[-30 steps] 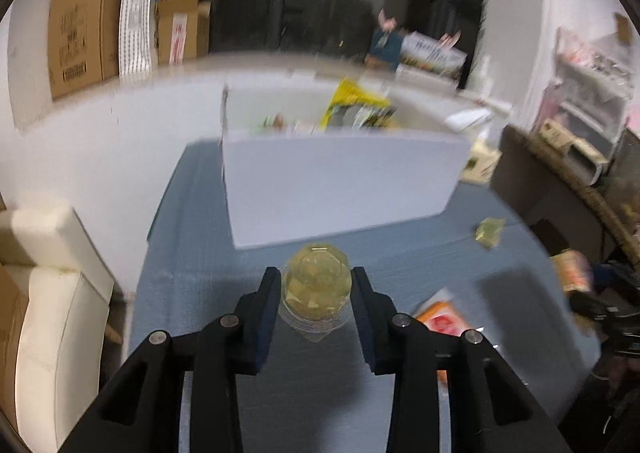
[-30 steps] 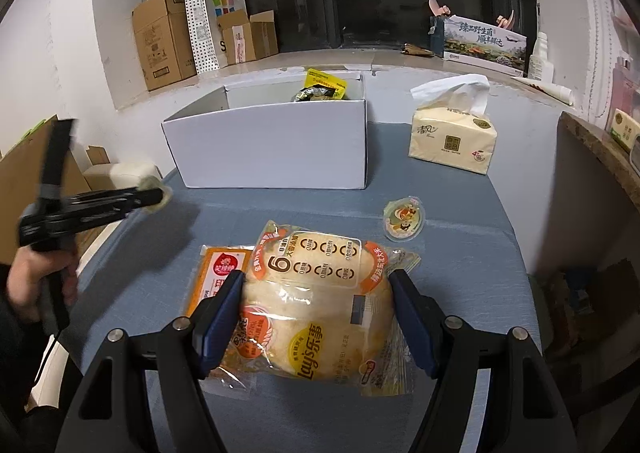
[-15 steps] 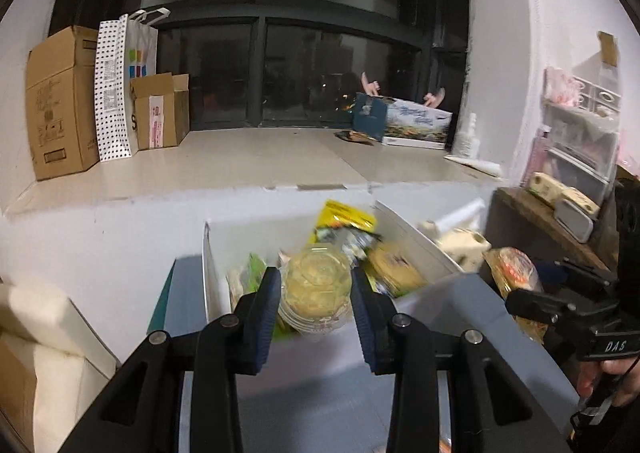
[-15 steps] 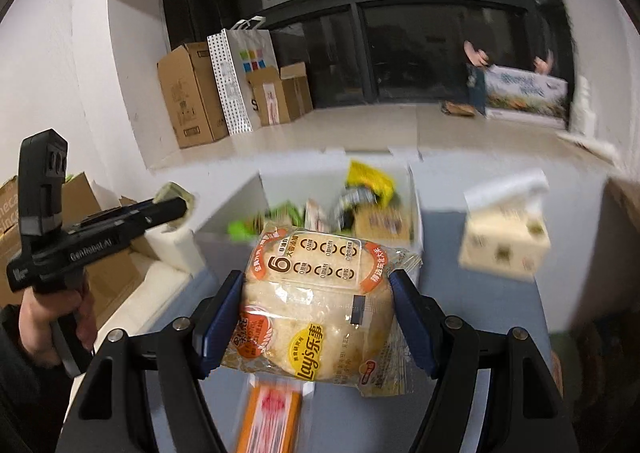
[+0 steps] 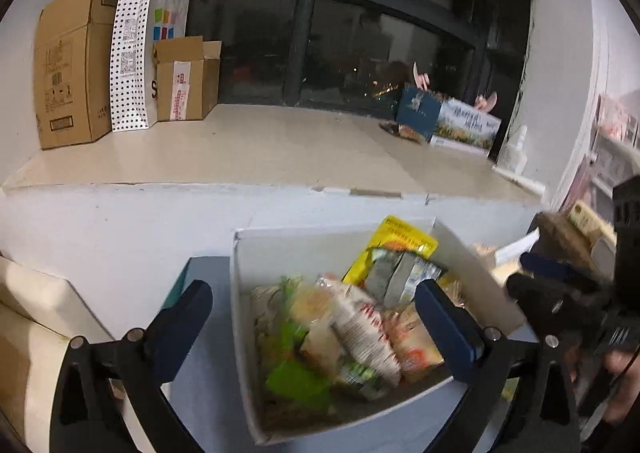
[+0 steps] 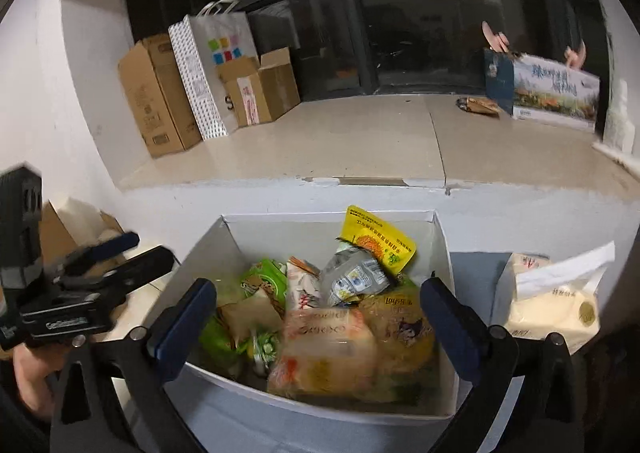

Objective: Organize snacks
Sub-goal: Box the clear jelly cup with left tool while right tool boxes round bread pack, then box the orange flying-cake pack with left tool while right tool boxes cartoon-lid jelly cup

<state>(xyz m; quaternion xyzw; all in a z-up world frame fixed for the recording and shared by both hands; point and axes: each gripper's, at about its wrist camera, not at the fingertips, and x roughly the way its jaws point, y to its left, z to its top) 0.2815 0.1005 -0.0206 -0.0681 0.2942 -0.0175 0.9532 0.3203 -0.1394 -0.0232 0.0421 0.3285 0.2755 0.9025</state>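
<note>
Window ledge (image 6: pixel 360 141): runs across the back of both views under dark glass. It carries cardboard boxes (image 5: pixel 72 65) and a spotted paper bag (image 5: pixel 136 49) at the left, and a printed flat box (image 6: pixel 552 89) at the right.

Table (image 5: pixel 208 405): blue-grey surface set against the white wall below the ledge. It carries the white box and the tissue pack.

White box (image 6: pixel 208 249): open-topped and standing on the table directly under both grippers. It is filled with snacks. A yellow packet (image 6: pixel 376 239) stands upright against the far wall. A silver packet (image 6: pixel 352 277) leans just in front of it. Green packets (image 6: pixel 264 281) lie along the left side. A large chip bag (image 6: pixel 332 349) lies flat at the near side, touching the packets around it.

Tissue pack (image 6: pixel 552 309): stands on the table just beside the right wall of the white box, with one sheet protruding.

Right gripper (image 6: pixel 318 329): held over the near half of the white box. Its jaws have just been opening and now stand fully spread; nothing is between them. The chip bag lies below, released.

Left gripper (image 5: pixel 312 333): held over the left half of the white box. Its jaws have just been opening and stand wide apart, holding nothing.
</note>
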